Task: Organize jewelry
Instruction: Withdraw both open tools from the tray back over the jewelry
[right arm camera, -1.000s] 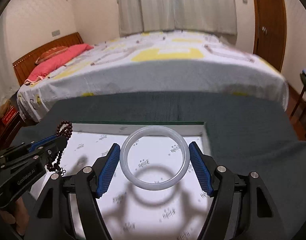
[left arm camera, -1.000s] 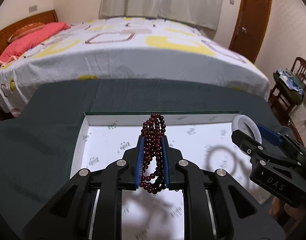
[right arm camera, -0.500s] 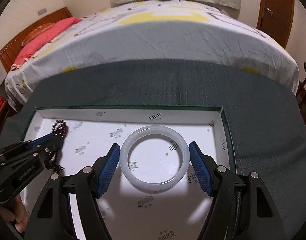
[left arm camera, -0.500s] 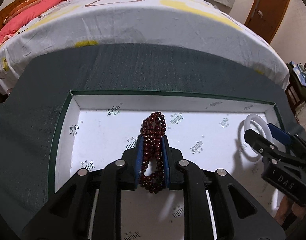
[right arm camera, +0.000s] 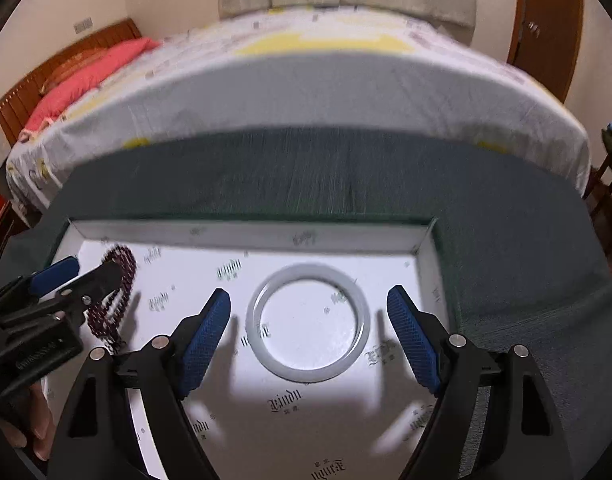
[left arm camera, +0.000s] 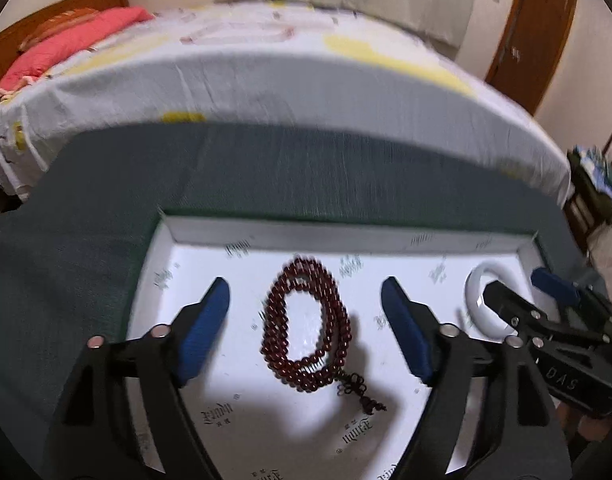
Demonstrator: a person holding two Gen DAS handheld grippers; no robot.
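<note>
- The left gripper (left arm camera: 304, 336) is over the white tray (left arm camera: 345, 236), its jaws opening, with blue pads spread wide to either side of the bead bracelet (left arm camera: 306, 328).
- The bead bracelet, dark red and looped in several strands, lies flat on the tray floor between those pads and touches neither of them; its small tassel end trails toward the near right.
- The right gripper (right arm camera: 309, 332) hangs over the same tray, further right, its jaws also opening; the pads stand clear of the white bangle (right arm camera: 262, 344) on both sides.
- The white bangle lies flat on the tray floor between the right gripper's fingers, near the tray's right wall.
- The tray is shallow, with a dark green outer rim and printed lettering on its white lining; it sits on a dark green cloth (right arm camera: 505, 240).
- Behind the cloth stands a bed (right arm camera: 345, 80) with a white and yellow cover and a pink pillow (left arm camera: 66, 44); this background is blurred, so finer detail cannot be made out.
- A fingertip or two of the person's hand seems to show below the left gripper's body in the right wrist view.
</note>
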